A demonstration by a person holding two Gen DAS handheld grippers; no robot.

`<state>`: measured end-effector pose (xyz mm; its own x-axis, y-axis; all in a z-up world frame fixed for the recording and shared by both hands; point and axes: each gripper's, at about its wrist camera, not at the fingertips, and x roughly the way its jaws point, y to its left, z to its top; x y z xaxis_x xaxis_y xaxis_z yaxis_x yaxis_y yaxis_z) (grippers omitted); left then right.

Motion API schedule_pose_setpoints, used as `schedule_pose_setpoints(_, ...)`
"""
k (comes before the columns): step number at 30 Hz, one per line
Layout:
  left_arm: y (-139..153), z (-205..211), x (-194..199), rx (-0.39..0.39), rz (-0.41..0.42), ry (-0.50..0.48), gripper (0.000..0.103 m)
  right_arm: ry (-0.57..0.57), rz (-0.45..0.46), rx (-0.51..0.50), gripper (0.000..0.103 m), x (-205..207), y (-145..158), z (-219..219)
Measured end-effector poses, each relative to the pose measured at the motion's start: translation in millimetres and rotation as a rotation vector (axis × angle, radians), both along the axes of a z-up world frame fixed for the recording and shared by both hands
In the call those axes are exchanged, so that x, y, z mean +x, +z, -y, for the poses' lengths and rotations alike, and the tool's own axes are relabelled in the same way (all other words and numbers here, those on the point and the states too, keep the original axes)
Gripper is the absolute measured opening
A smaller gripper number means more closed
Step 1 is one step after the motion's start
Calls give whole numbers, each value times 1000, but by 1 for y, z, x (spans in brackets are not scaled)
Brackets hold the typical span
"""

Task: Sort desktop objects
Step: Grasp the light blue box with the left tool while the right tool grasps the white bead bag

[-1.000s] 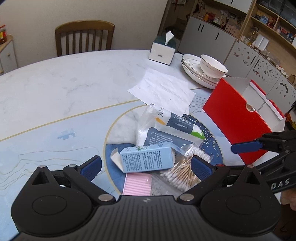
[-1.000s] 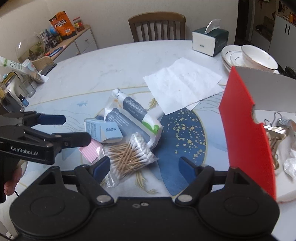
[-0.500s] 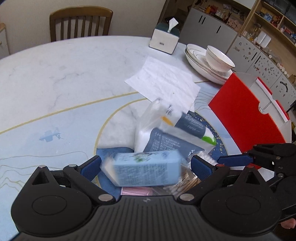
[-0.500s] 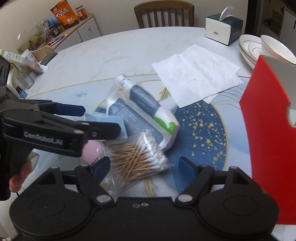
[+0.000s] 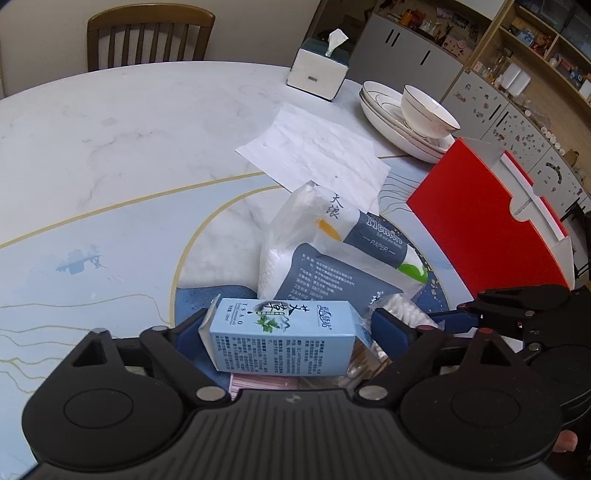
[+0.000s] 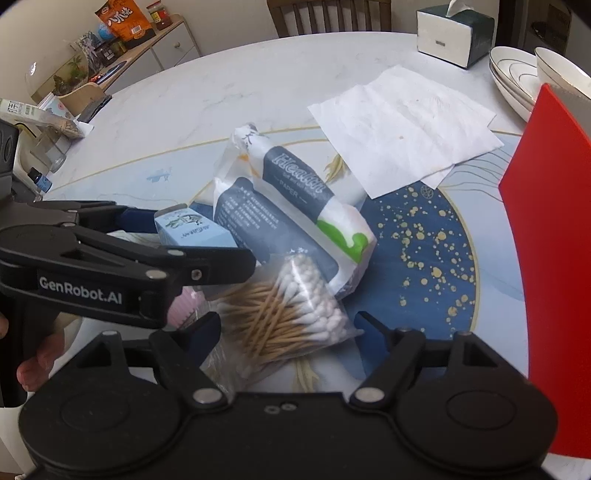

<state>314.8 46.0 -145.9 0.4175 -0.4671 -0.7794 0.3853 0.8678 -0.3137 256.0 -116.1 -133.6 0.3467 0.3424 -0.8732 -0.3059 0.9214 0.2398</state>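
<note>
A light blue carton (image 5: 280,336) lies crosswise between the fingers of my left gripper (image 5: 288,325). Its jaws are closing and the pads touch the carton's end flaps. Under it sits a pink pad (image 5: 258,382). My right gripper (image 6: 288,328) is open, straddling a clear bag of cotton swabs (image 6: 288,306) without touching it. Two tissue packs (image 5: 362,236) lie just beyond, on the round blue mat (image 6: 424,236). From the right wrist view the left gripper (image 6: 184,240) reaches in from the left around the carton (image 6: 188,232). The right gripper (image 5: 458,310) shows at the left view's right edge.
A red-sided box (image 5: 480,221) stands open to the right of the pile. Behind it are stacked plates with a bowl (image 5: 424,110), a tissue box (image 5: 317,74) and a sheet of white paper (image 5: 317,151). A wooden chair (image 5: 147,33) stands at the table's far side.
Both grippers came down closer to the pile. The left jaws narrowed from wide open onto the blue carton's ends. The right gripper now straddles the swab bag.
</note>
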Motion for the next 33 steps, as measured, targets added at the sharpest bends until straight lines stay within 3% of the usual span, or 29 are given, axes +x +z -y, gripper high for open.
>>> schedule_pose_setpoints(2, 1, 0, -1, -6, 2, -1, 84, 6, 0, 3, 71, 0, 1, 0)
schedule_pose_setpoints(9, 4, -2, -7, -15, 2, 17, 74, -24, -38, 45, 55, -2, 3, 9)
schedule_pose_setpoints(22, 23, -3, -26, -24, 15, 56, 73, -6, -13, 116, 17, -19, 27, 18)
schedule_pose_setpoints(33, 38, 4, -52, -30, 17, 66, 73, -9, 21, 95, 15, -36, 45, 28)
